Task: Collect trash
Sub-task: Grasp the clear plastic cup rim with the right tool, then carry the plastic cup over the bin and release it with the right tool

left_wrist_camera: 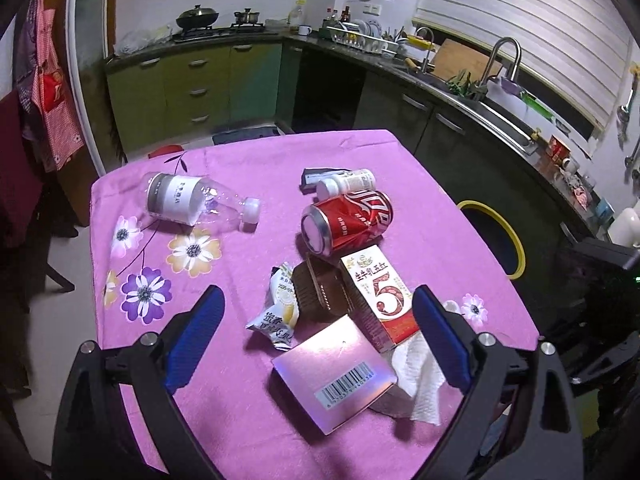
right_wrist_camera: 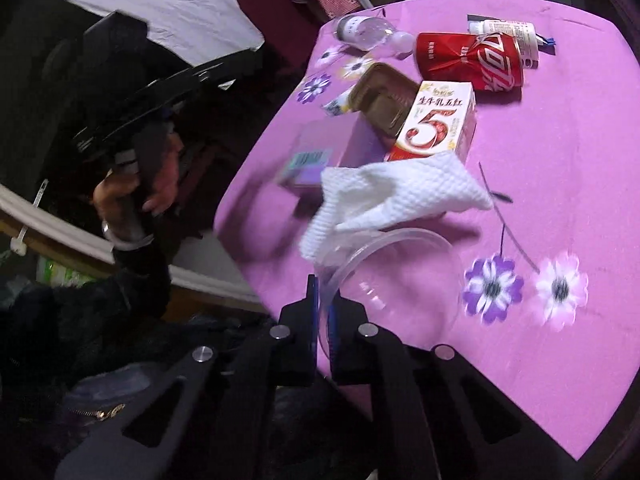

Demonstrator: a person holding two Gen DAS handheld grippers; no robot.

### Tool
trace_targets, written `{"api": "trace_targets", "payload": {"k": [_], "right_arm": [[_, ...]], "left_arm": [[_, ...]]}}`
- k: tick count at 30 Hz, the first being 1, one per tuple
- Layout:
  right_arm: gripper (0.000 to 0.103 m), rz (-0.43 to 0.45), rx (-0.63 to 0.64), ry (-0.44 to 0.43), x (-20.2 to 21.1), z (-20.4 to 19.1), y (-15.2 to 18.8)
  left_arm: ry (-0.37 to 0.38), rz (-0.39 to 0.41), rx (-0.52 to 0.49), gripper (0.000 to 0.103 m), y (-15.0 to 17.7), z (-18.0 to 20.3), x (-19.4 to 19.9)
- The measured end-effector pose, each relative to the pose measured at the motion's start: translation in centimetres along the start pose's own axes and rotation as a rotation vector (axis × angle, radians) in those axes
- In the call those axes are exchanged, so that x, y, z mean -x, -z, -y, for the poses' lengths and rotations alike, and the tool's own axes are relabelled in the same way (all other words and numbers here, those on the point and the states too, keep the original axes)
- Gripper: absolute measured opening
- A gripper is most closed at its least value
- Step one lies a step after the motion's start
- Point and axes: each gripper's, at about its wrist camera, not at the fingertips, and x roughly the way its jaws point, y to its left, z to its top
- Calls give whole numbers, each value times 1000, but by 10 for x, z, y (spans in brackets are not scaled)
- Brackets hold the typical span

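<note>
Trash lies on a table under a pink flowered cloth (left_wrist_camera: 240,420): a pink box (left_wrist_camera: 334,372), a red-and-white milk carton (left_wrist_camera: 380,296), a crushed red cola can (left_wrist_camera: 348,220), a brown tray (left_wrist_camera: 320,288), a snack wrapper (left_wrist_camera: 280,312) and a white paper towel (right_wrist_camera: 392,192). My left gripper (left_wrist_camera: 320,336) hangs open above the pink box and carton, touching nothing. My right gripper (right_wrist_camera: 322,316) is shut on the rim of a clear plastic bowl (right_wrist_camera: 400,280) at the table's near edge. The paper towel drapes over the bowl's far rim.
A clear bottle (left_wrist_camera: 192,200) and a small white bottle (left_wrist_camera: 348,182) lie farther back. A bin with a yellow rim (left_wrist_camera: 504,232) stands off the table's right side. Kitchen counters and a sink (left_wrist_camera: 500,120) run behind. A hand (right_wrist_camera: 132,196) holds the left gripper.
</note>
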Motion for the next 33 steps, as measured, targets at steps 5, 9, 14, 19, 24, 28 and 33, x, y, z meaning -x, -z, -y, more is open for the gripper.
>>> {"api": "trace_targets", "payload": {"k": [5, 9, 14, 19, 24, 28, 33], "right_arm": [[5, 62, 3, 46, 30, -14, 9], [5, 231, -15, 199, 92, -12, 10], [5, 393, -125, 568, 161, 34, 11], [5, 305, -343, 836, 165, 151, 2], [5, 212, -468, 910, 148, 239, 6], [6, 174, -495, 914, 133, 274, -1], [57, 130, -504, 929, 122, 294, -6]], "left_arm": [[3, 2, -33, 90, -1, 10, 2], [7, -2, -53, 91, 0, 16, 3], [-1, 4, -72, 91, 3, 23, 5], [-14, -4, -77, 92, 5, 27, 6], [-41, -20, -78, 93, 5, 26, 6], [-52, -41, -65, 93, 8, 26, 3], [-56, -86, -86, 94, 15, 30, -7]]}}
